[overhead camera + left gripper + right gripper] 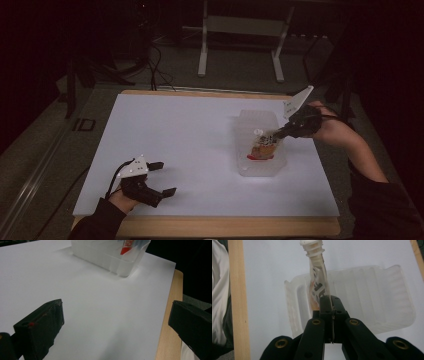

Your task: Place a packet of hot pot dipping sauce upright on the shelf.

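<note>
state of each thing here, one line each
spouted pouch: capped, pinched at its edge, partly inside the bin
clear plastic bin: upright on the white sheet, no lid
right gripper: shut on the pouch
left gripper: open, holding nothing, low over the sheet

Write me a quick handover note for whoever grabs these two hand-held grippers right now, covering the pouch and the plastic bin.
Right hand-held gripper: shut on the spouted pouch, pinching its flat edge, spout cap pointing away from the jaws.
Left hand-held gripper: open, holding nothing, low over the white sheet near the table's front left.
Clear plastic bin: on the sheet's right half; in the high view the pouch sits at or just inside it.
Done: pouch gripped and brought to the bin.
Left: probably lower it in and release.
</note>
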Demonstrator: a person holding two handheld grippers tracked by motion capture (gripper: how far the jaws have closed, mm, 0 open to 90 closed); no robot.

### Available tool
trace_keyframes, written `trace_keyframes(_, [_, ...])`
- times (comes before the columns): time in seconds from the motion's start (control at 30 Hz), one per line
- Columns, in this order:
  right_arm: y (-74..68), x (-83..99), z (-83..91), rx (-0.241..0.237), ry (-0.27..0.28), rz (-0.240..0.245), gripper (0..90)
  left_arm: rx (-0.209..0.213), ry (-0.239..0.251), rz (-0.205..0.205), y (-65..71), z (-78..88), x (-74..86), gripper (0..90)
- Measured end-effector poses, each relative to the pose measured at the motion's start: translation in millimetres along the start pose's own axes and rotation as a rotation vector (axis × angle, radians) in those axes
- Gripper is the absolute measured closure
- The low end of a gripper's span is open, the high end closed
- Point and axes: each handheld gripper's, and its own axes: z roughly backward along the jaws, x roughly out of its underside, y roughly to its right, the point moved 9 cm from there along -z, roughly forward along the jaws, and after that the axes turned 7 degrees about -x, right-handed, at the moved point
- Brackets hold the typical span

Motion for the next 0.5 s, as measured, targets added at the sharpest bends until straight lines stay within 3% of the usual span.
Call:
trace_keyframes(0.3, [1.3, 6.4, -25.2, -0.037, 0.012, -0.015, 89.9, 0.001, -0.005, 0.004, -1.1, -1.1, 2.5, 0.6])
trace_keyframes(0.5, [-0.2, 10.5, -44.7, -0.065, 0.005, -0.017, 88.8, 0.026, -0.023, 0.002, 2.3, -4.6, 6.9, 0.6])
